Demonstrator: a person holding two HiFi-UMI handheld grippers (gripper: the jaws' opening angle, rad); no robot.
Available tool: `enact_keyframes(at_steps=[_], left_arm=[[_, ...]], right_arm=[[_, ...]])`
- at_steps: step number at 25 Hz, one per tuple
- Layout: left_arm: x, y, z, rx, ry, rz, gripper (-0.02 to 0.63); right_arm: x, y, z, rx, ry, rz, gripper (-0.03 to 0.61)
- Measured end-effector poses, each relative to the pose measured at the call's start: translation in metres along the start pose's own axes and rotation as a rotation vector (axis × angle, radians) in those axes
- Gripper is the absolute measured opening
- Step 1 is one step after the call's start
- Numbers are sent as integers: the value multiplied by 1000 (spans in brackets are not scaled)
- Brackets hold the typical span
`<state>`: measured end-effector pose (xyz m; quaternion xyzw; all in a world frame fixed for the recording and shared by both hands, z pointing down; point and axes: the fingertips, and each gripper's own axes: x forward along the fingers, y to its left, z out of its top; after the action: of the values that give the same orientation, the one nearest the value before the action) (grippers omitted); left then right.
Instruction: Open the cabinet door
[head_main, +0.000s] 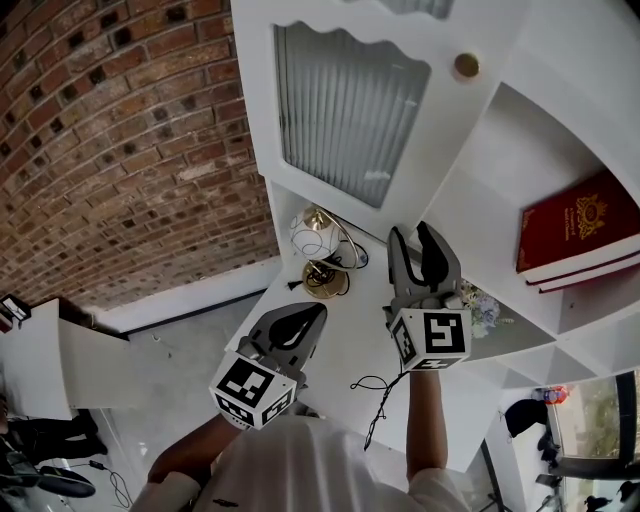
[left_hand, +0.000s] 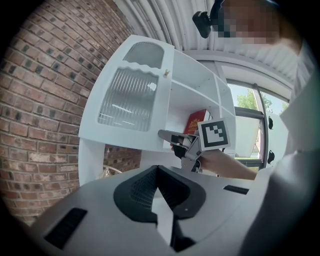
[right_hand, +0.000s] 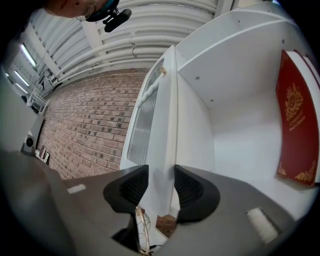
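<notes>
The white cabinet door (head_main: 340, 100) with a ribbed glass pane and a brass knob (head_main: 466, 65) stands swung out from the cabinet (head_main: 530, 130). My right gripper (head_main: 418, 250) is open just below the door's lower corner, nothing between its fingers. In the right gripper view the door's thin edge (right_hand: 167, 125) rises beyond the gap of the right gripper (right_hand: 161, 172), apart from the pads. My left gripper (head_main: 300, 322) hangs lower left, shut and empty; in its own view the left gripper (left_hand: 158, 170) points at the door (left_hand: 127, 100).
Two red books (head_main: 575, 225) lean in the uncovered shelf compartment. A glass globe on a brass ring (head_main: 320, 240) sits on the lower shelf, with small flowers (head_main: 482, 305) to the right. A brick wall (head_main: 120, 130) runs along the left. A black cable (head_main: 380, 395) dangles near my body.
</notes>
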<state>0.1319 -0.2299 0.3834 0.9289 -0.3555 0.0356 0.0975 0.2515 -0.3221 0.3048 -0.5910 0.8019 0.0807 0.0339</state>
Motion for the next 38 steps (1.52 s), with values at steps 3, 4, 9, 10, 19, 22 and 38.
enact_keyframes(at_steps=[3, 4, 9, 10, 19, 22, 38], left_arm=[[-1, 1, -1, 0, 2, -1, 8], [-1, 1, -1, 0, 3, 0, 8], [-5, 1, -2, -2, 2, -1, 8], [-6, 1, -3, -1, 3, 0, 8], [-24, 1, -5, 2, 6, 3, 8], [-30, 1, -6, 3, 4, 1, 8], [-67, 1, -9, -4, -3, -24, 8]], right_arm=[[0, 1, 0, -3, -2, -2, 158], [0, 1, 0, 2, -1, -3, 158], [-2, 3, 0, 49, -17, 11, 158], [-2, 4, 0, 50, -18, 12, 158], [-13, 11, 3, 53, -14, -14, 95], [-18, 16, 5, 55, -11, -19, 92], [-46, 60, 13, 56, -8, -32, 86]])
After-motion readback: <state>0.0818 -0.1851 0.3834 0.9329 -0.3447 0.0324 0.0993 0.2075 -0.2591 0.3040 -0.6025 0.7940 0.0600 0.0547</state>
